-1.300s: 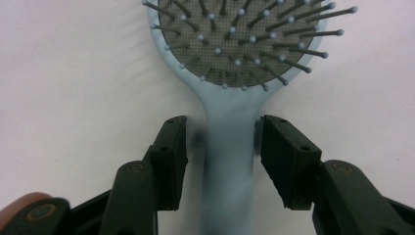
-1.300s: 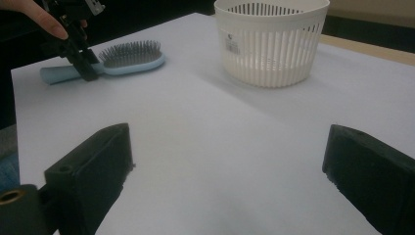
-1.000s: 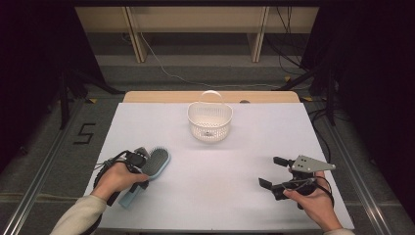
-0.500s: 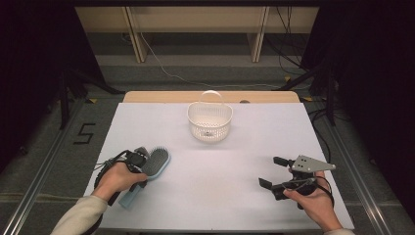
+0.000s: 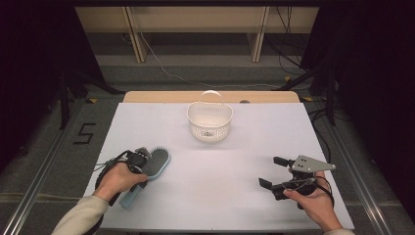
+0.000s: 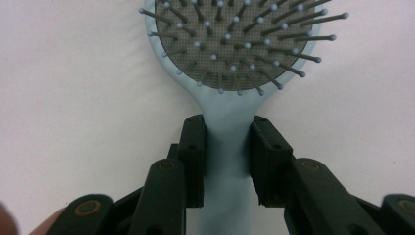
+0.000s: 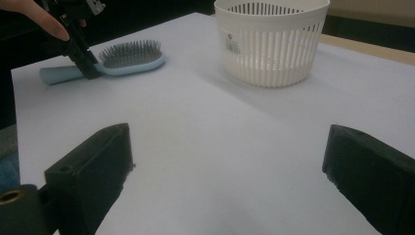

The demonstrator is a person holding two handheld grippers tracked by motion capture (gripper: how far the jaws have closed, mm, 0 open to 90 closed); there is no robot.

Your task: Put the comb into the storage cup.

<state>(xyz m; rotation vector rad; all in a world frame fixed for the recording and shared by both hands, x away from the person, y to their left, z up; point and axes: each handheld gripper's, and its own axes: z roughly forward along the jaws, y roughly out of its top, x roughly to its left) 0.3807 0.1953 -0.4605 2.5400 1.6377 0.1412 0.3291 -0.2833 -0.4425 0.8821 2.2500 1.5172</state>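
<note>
The white tabletop (image 5: 205, 196) fills the middle of the high view, with a strip of bare wood along its far edge and dark floor around it.

A white slotted basket (image 5: 209, 121) stands upright near the far middle of the tabletop, its thin loop handle raised at the back. In the right gripper view the basket (image 7: 271, 39) shows a small label on its wall.

A light blue hairbrush (image 5: 151, 166) lies flat at the near left, bristles up, its head toward the basket and its handle toward the person. It is well apart from the basket.

The left hand-held gripper (image 5: 133, 161) sits over the brush, held by the person's left hand (image 5: 117, 178). In the left gripper view its two black jaws are pressed against both sides of the hairbrush (image 6: 230, 142) at the narrow neck just below the bristle pad, pinching it. The brush rests on the tabletop.

The right hand-held gripper (image 5: 269, 172) is at the near right, held low in the person's right hand (image 5: 313, 200), with a grey plate on top. Its jaws are spread wide with nothing between them, pointing across the tabletop toward the brush and basket.
</note>
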